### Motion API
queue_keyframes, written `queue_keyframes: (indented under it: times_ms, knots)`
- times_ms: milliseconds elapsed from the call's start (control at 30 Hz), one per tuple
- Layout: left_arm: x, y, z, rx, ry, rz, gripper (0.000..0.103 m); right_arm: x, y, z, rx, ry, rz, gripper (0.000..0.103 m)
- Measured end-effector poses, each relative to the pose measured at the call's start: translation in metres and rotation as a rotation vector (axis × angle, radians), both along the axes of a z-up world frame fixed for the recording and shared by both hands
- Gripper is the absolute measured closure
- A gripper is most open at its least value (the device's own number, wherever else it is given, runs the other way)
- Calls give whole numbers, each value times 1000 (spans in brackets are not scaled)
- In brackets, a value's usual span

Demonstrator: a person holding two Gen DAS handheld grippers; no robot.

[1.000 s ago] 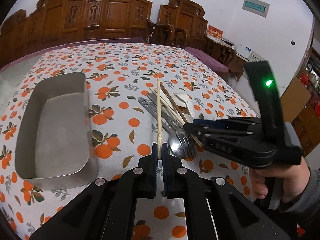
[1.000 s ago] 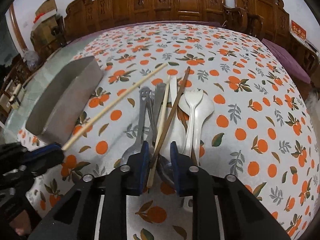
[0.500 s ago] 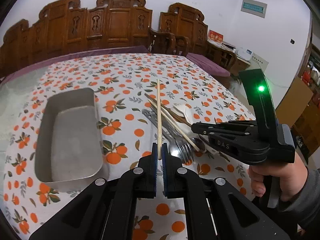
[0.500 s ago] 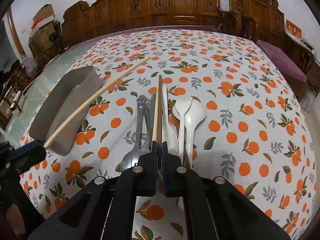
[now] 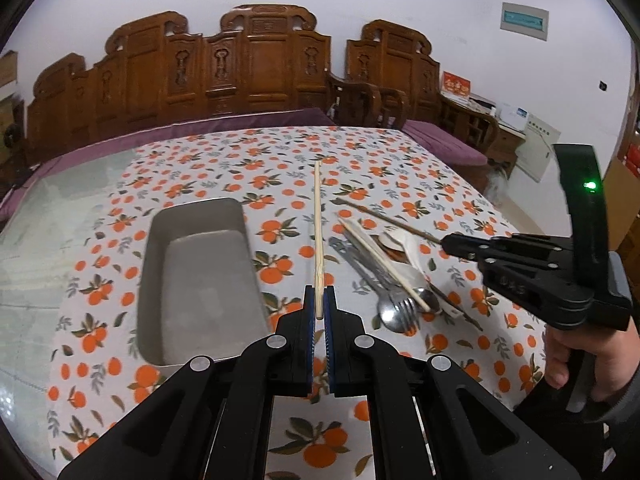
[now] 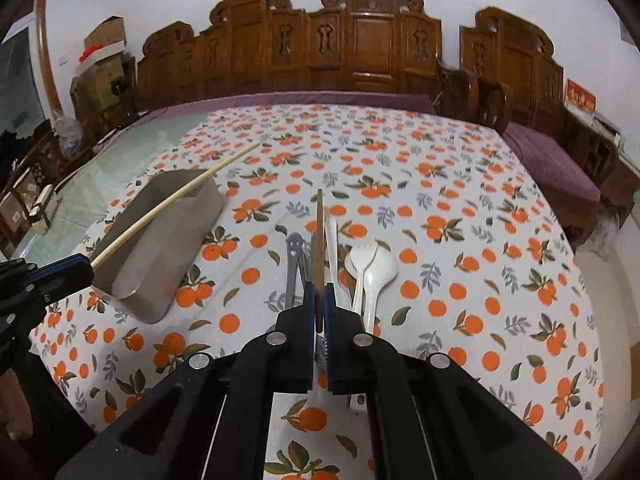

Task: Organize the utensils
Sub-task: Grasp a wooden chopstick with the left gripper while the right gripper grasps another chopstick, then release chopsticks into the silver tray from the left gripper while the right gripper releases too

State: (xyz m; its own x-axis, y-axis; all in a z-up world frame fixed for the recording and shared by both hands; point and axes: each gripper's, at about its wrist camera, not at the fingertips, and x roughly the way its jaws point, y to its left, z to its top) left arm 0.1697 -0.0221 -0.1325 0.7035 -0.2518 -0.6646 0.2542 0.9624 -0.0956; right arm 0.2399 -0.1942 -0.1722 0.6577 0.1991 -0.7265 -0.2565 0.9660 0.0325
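My left gripper is shut on a light wooden chopstick and holds it in the air, just right of the empty metal tray. My right gripper is shut on a dark brown chopstick, lifted above the utensil pile. In the left wrist view the right gripper holds that dark chopstick to the right. On the cloth lie metal forks and a spoon, pale chopsticks, and white plastic spoons.
The table has an orange-patterned cloth with a bare glass strip on the left. Carved wooden chairs stand behind the table. The tray also shows in the right wrist view, left of the pile.
My right gripper closed on the dark chopstick and lifted it off the pile. Both grippers rose, and the left one carried its light chopstick up and back.
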Motion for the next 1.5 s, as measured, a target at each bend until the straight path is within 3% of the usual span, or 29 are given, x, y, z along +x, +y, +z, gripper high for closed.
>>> queue_keyframes:
  times_ms: [267, 533, 933, 1167, 1233, 1300, 1367, 1500]
  knots:
    - [0, 33, 0, 12, 20, 86, 100, -11, 12, 21, 31, -30, 49, 98]
    - [15, 64, -20, 37, 88, 172, 100, -21, 45, 30, 41, -35, 122, 98]
    - [35, 81, -37, 16, 133, 216, 100, -19, 84, 34, 55, -42, 201, 98]
    - [50, 88, -49, -2, 177, 234, 99, -18, 92, 46, 2, -105, 210, 98]
    - [52, 88, -48, -3, 176, 238, 98, -17, 90, 52, 5, -123, 205, 98]
    - [53, 89, -47, -6, 173, 242, 83, -16, 89, 59, 13, -142, 203, 98]
    - [52, 90, -45, -6, 160, 242, 76, -17, 89, 68, 25, -166, 205, 98]
    - [50, 92, -38, 16, 137, 246, 75, -14, 97, 76, 54, -182, 225, 98]
